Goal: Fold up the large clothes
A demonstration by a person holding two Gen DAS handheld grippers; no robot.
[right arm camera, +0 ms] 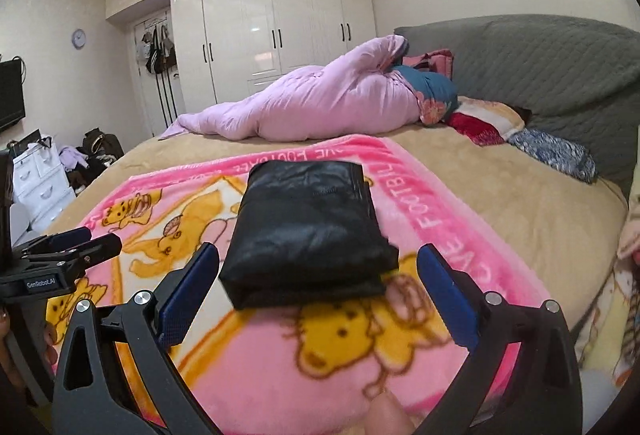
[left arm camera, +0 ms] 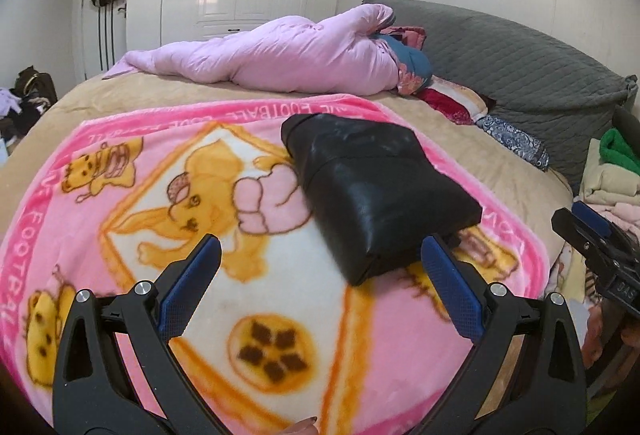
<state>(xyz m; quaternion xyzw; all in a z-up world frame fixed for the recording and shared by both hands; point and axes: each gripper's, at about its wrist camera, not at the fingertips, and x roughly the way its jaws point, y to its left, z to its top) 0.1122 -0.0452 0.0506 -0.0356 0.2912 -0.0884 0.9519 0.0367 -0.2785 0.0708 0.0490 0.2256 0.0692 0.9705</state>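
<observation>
While both spread wide and empty, left hand-held gripper, right hand-held gripper, folded black garment on pink blanket

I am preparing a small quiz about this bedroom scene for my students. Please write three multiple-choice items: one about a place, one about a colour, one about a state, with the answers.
1. Where does the folded black glossy garment lie?
A. on the pink cartoon fleece blanket
B. on the grey quilted headboard
C. on the floor

2. What colour is the crumpled duvet at the far side of the bed?
A. green
B. light pink-lilac
C. black

3. In what state are the left gripper and the right gripper?
A. both shut on the garment
B. one open, one shut
C. both open, holding nothing

Answers:
1 A, the black bundle rests on the pink blanket in both views.
2 B, the duvet is pale pink-lilac in both views.
3 C, in each wrist view the blue-padded fingers stand wide apart with nothing between them.
</observation>
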